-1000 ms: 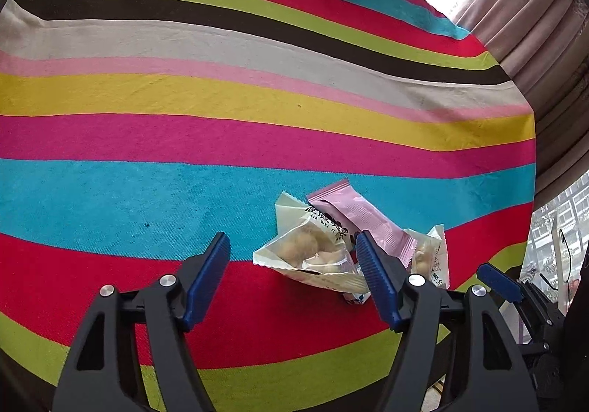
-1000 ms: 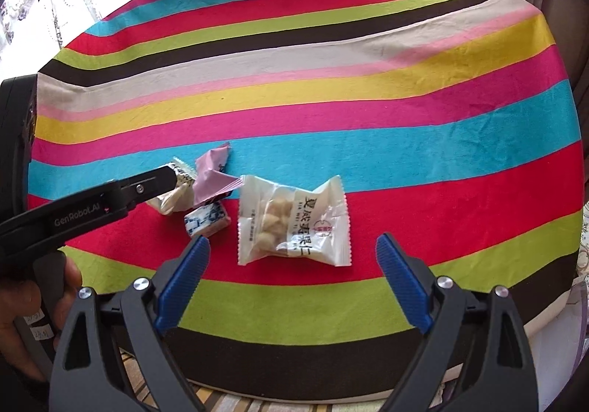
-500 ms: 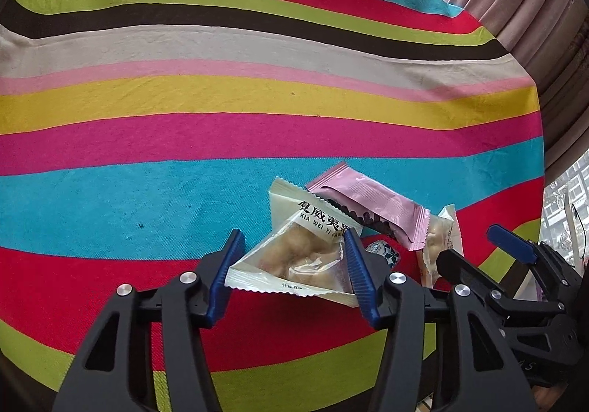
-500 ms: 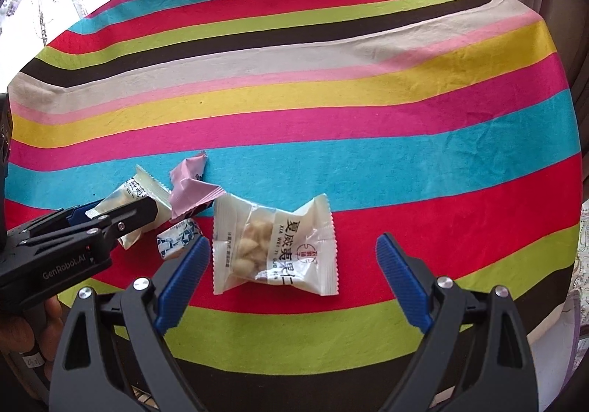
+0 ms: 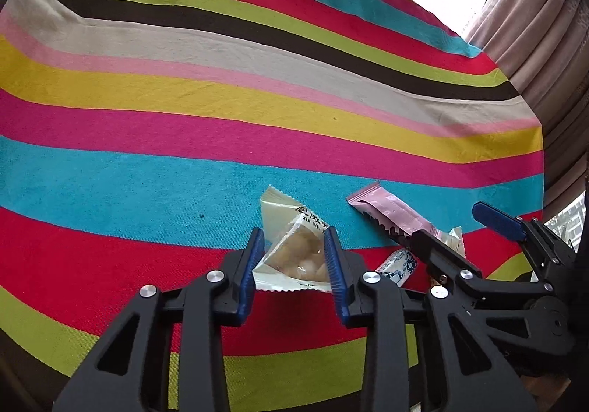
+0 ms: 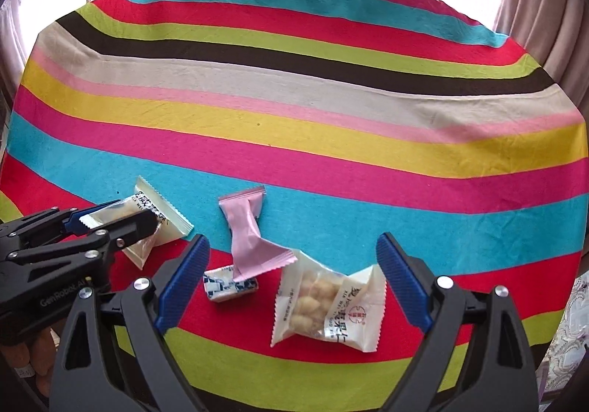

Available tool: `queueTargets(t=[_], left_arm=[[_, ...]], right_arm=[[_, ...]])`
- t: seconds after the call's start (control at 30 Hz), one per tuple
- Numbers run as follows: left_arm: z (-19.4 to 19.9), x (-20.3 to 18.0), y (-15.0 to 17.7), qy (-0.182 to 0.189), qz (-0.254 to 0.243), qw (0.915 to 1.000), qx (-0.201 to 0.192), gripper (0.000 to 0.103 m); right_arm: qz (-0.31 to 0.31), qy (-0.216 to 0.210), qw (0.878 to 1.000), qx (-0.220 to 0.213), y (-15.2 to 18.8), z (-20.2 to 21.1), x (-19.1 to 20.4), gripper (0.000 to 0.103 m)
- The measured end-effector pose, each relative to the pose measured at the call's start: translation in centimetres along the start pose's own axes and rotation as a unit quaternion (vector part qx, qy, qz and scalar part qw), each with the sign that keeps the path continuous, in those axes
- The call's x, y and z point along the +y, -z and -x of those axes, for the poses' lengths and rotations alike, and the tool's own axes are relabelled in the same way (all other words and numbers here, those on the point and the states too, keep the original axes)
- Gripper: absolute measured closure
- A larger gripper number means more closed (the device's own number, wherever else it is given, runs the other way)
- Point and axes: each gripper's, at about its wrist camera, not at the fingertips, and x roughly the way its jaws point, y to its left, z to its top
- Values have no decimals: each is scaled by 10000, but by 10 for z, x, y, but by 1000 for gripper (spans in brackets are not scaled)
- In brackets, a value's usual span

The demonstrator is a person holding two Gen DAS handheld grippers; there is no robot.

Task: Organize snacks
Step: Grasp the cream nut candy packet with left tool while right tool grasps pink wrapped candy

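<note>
My left gripper (image 5: 293, 231) is closing its jaws on a cream nut packet (image 5: 294, 253), whose sides crumple against both blue pads; the right wrist view shows that packet (image 6: 147, 220) in the left gripper (image 6: 114, 218) at the left. A pink wrapper (image 6: 246, 231) and a small blue-and-white candy (image 6: 228, 287) lie on the striped cloth (image 6: 331, 117). My right gripper (image 6: 291, 239) is open, with a second nut packet (image 6: 327, 305) lying flat between its fingers, untouched. In the left wrist view the right gripper (image 5: 452, 228) half hides that packet (image 5: 456, 239).
The striped cloth covers a round table whose near edge runs just under both grippers. Curtains (image 5: 533, 25) hang at the right beside a bright window. A hand (image 6: 40, 356) holds the left gripper at the lower left. The cloth's far stripes hold nothing.
The left jaws have closed from wide apart onto the nut packet and drawn it left, away from the other snacks. The right gripper has rolled and shifted closer over the second packet, still open.
</note>
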Motion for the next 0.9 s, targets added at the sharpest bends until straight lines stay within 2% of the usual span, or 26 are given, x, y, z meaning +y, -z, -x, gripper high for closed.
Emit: queueTargets(t=[0.07,0.17,0.23,0.27,0.33,0.37,0.63,0.7,0.8,0.9], left_arm=[[0,4,1,-3,29,10000,13,75],[1,6,1,61,7,10000,51,75],[2,8,2,81,-17,9999,70,74],[3,8,3,65,-35,9999,76,69],[2,9,4,40,-54,9999,107,61],[2,9,4,39,-60,9999,125,55],[-5,-3,10,66,-296,9992,249,55],[-5,-6,11,94,-350,9990,242,60],[-4,-12,11,153,-466,9985,237,73],[-3,-14,12,98,-459,9987,212,74]], right_arm=[[131,-7,9999,89,-5,-10,7,13],[260,-43,9993,281,-8,-25,14,20],[289,-81,9987,420,-7,-34,16,37],[270,-123,9983,506,-7,-39,16,49],[190,-269,9983,489,-6,-40,14,54],[200,-347,9980,496,-7,-40,15,63],[116,-403,9988,249,-8,-28,11,66],[29,-410,9991,134,-9,-19,6,67],[-96,-442,9990,-41,-11,-4,-2,67],[-204,-481,9985,-169,-8,11,-11,67]])
